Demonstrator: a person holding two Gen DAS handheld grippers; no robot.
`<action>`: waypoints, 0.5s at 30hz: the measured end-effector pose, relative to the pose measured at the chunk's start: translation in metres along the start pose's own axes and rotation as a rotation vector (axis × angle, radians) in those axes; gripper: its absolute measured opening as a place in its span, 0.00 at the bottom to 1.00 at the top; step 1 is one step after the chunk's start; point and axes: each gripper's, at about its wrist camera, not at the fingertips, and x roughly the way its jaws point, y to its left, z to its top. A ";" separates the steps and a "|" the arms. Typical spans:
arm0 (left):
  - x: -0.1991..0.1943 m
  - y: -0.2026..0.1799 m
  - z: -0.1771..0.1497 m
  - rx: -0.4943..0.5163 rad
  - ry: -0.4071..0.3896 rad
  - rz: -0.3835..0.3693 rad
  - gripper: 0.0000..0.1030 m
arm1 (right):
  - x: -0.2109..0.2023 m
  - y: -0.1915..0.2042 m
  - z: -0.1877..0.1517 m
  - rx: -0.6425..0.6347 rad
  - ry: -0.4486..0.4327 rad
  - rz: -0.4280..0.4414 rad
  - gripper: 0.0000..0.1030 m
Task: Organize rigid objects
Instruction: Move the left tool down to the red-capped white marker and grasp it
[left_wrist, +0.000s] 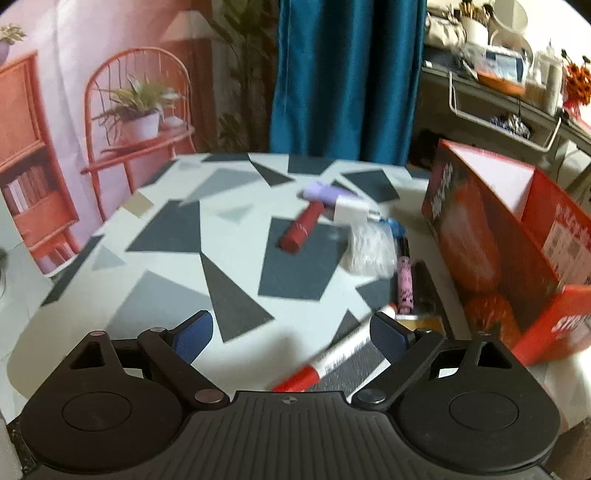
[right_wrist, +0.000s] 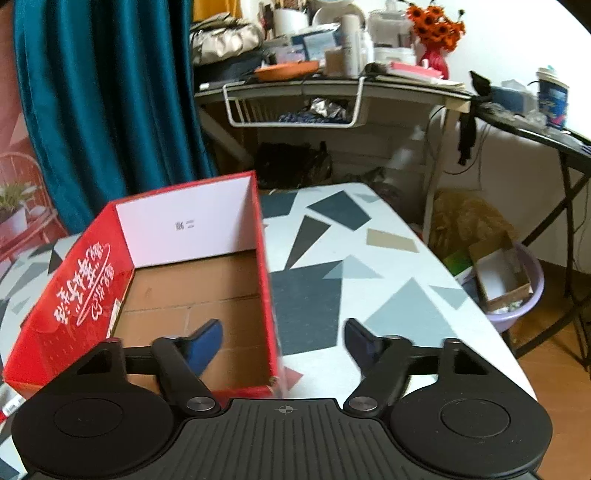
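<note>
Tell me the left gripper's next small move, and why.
Probably ease the left gripper forward and close on the red-and-white marker: its jaws are open, the marker lies between them, and the red box looks empty.

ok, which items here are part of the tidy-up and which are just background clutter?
Job:
red box, empty
red-and-white marker, lying between the open left gripper fingers
dark red tube
pink tube
white block

Background:
teal curtain
cluttered shelf
purple basin

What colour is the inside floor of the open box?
Plain brown cardboard, under white inner walls; the box shows best in the right wrist view.
</note>
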 end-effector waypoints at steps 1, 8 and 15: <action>0.002 0.000 -0.002 0.005 0.008 0.002 0.91 | 0.005 0.003 0.000 -0.006 0.014 0.004 0.53; 0.014 0.004 -0.001 0.002 0.046 0.014 0.82 | 0.028 0.009 0.003 -0.011 0.094 0.029 0.25; 0.025 -0.002 0.004 0.028 0.055 0.023 0.75 | 0.041 -0.004 0.006 -0.001 0.175 0.053 0.10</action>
